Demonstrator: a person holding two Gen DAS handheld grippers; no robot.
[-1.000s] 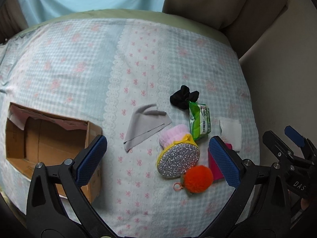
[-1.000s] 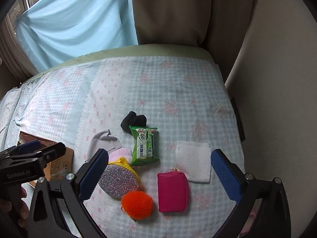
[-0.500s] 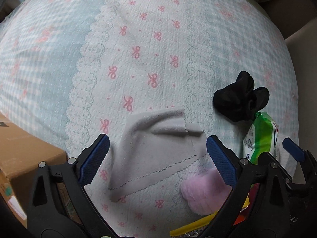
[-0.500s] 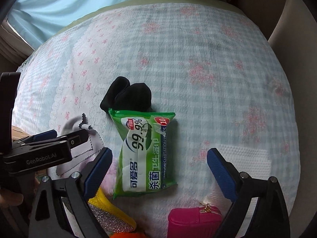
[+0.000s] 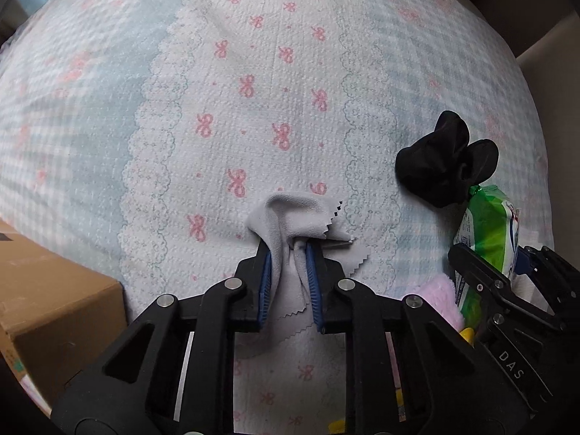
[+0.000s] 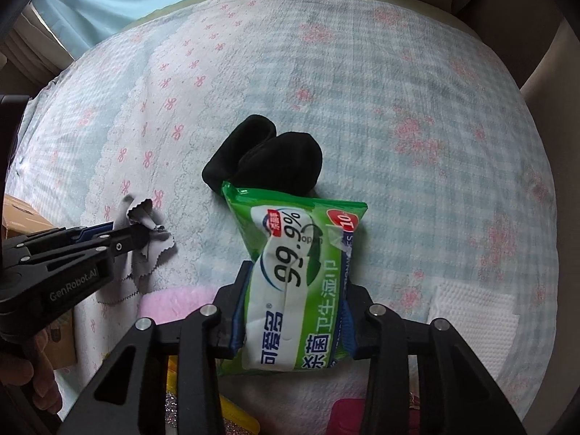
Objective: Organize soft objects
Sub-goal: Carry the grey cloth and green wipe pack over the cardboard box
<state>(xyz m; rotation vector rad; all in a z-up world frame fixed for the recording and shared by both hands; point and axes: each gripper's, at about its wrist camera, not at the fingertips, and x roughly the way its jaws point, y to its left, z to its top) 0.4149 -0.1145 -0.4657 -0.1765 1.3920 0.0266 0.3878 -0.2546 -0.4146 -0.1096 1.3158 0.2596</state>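
A grey cloth with zigzag edges lies bunched on the bedspread, and my left gripper is shut on its gathered middle. The right wrist view shows that cloth at the left, pinched by the same gripper. My right gripper points down over a green pack of wet wipes. Its jaws are closing, and the blue pads press on the pack's two long sides. A black sock bundle touches the pack's far end.
A cardboard box stands at the left edge. A pink fluffy item lies between the two grippers. A white cloth lies at the right, and a magenta pouch and a yellow glitter pouch lie near the bottom.
Both grippers came down onto the bed with jaws wide open. The left one has shut on the grey cloth and bunched it. The right one has closed onto the wipes pack.
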